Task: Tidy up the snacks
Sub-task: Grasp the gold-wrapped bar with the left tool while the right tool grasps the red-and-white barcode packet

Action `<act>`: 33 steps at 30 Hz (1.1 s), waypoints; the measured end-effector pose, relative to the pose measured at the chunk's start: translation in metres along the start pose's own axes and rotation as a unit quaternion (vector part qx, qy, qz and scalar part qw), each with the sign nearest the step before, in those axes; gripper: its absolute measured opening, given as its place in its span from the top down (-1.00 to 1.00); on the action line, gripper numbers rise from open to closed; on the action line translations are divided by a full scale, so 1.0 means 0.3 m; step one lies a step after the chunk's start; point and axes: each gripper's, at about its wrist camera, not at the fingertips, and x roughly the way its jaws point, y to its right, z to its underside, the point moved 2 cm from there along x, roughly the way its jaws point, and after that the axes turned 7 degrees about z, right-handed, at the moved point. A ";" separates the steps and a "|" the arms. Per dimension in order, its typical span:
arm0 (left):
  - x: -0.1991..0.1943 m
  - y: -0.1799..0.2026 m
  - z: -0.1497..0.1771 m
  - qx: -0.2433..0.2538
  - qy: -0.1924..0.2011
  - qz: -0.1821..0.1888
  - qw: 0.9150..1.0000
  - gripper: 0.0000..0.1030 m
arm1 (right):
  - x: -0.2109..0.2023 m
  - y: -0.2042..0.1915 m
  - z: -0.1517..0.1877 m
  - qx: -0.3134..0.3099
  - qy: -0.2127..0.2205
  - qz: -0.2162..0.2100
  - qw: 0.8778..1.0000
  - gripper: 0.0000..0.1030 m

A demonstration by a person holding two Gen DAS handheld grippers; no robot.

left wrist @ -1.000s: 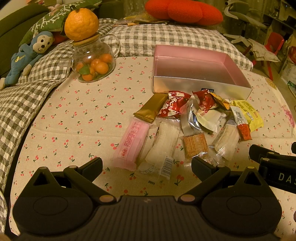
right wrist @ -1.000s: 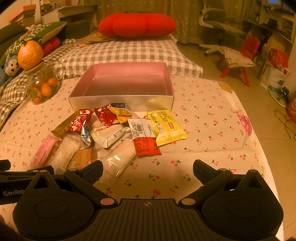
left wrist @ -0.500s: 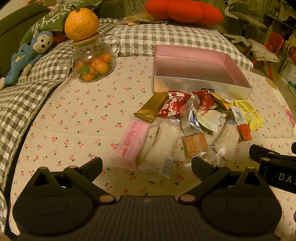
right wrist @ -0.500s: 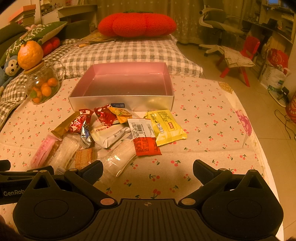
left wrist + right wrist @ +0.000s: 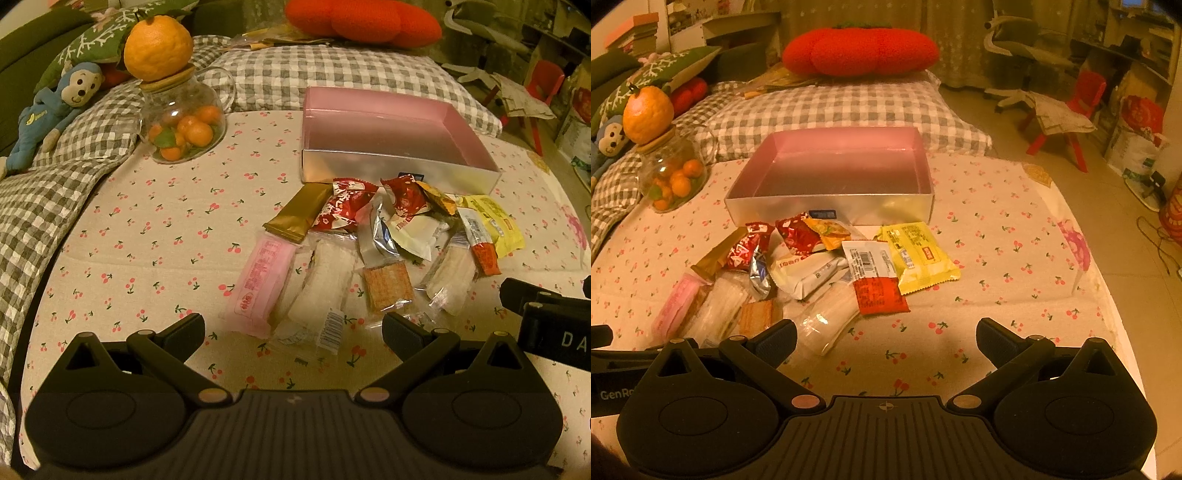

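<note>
A heap of wrapped snacks lies on the cherry-print cloth in front of an empty pink-lined box (image 5: 388, 127) (image 5: 834, 170). It holds a pink bar (image 5: 260, 284), a gold bar (image 5: 297, 216), clear rice-cracker packs (image 5: 325, 284), a red wrapper (image 5: 345, 208), a yellow pack (image 5: 919, 254) and a red-and-white pack (image 5: 875, 277). My left gripper (image 5: 293, 330) hovers open just short of the pink bar and clear packs. My right gripper (image 5: 886, 338) is open over bare cloth, right of the heap. Neither holds anything.
A glass jar of small oranges (image 5: 183, 122) topped by a large orange (image 5: 159, 42) stands at the left. A blue monkey toy (image 5: 55, 110), checked cushions (image 5: 834, 110) and a red pillow (image 5: 860, 46) lie behind. Floor, a chair and a red stool (image 5: 1067, 107) are to the right.
</note>
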 end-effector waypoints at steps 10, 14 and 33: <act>-0.027 -0.033 -0.048 0.018 0.029 -0.003 0.999 -0.99 | 0.012 0.069 -0.070 0.005 -0.009 0.006 1.000 -1.00; -0.027 -0.048 -0.086 0.036 0.024 0.001 0.999 -1.00 | 0.020 0.078 -0.095 0.002 -0.019 -0.006 1.000 -1.00; 0.142 -0.117 -0.200 0.074 -0.036 0.042 0.996 -0.89 | 0.187 0.071 -0.192 -0.028 -0.100 -0.112 0.988 -1.00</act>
